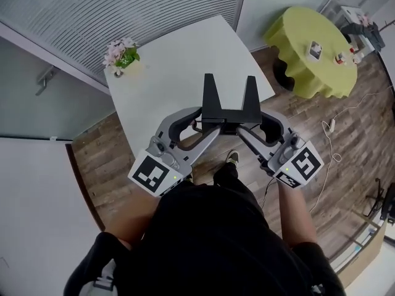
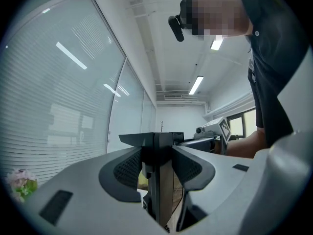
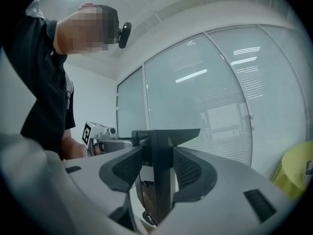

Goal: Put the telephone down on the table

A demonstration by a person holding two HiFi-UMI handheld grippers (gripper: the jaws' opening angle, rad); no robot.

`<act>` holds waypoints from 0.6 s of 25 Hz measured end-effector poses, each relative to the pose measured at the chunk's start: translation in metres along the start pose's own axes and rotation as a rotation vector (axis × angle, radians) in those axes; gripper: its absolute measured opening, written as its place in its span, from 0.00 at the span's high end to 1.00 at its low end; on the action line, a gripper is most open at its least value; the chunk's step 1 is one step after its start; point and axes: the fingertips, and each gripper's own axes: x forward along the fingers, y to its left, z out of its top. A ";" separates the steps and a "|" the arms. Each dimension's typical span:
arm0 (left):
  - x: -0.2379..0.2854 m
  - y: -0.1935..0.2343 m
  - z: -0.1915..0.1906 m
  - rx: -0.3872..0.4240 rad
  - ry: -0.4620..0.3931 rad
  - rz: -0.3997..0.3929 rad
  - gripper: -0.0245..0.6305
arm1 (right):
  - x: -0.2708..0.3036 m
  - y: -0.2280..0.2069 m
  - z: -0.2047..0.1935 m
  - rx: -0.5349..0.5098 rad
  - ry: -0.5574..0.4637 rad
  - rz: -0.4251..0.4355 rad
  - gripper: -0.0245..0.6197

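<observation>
The telephone (image 1: 229, 111) is a black piece with two upright prongs, held level over the near edge of the white table (image 1: 179, 60). My left gripper (image 1: 196, 121) grips its left end and my right gripper (image 1: 261, 122) grips its right end. In the left gripper view the grey pads (image 2: 128, 170) press from both sides on the telephone's (image 2: 157, 153) black upright edge. The right gripper view shows the same: pads (image 3: 188, 170) clamped on the telephone's (image 3: 161, 151) black plate. Each gripper view also shows the other gripper's marker cube beyond the telephone.
A small pot of pink flowers (image 1: 122, 55) stands at the table's far left corner. A round table with a yellow-green cloth (image 1: 311, 54) is at the right, carrying small items. A white cable (image 1: 333, 134) lies on the wooden floor. A glass wall with blinds runs behind the table.
</observation>
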 end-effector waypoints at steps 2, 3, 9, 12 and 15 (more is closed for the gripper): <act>0.016 0.008 0.000 -0.003 0.006 0.044 0.67 | 0.002 -0.020 0.002 0.001 0.007 0.045 0.63; 0.023 0.011 -0.001 -0.001 0.008 0.067 0.67 | 0.003 -0.030 0.002 0.001 0.012 0.069 0.63; 0.059 0.024 -0.006 -0.015 0.015 0.218 0.67 | 0.008 -0.075 0.001 0.010 0.040 0.216 0.63; 0.065 0.028 -0.012 -0.023 0.025 0.284 0.67 | 0.013 -0.086 -0.004 0.017 0.055 0.279 0.63; 0.066 0.028 -0.021 -0.033 0.041 0.332 0.67 | 0.018 -0.091 -0.010 0.026 0.068 0.340 0.63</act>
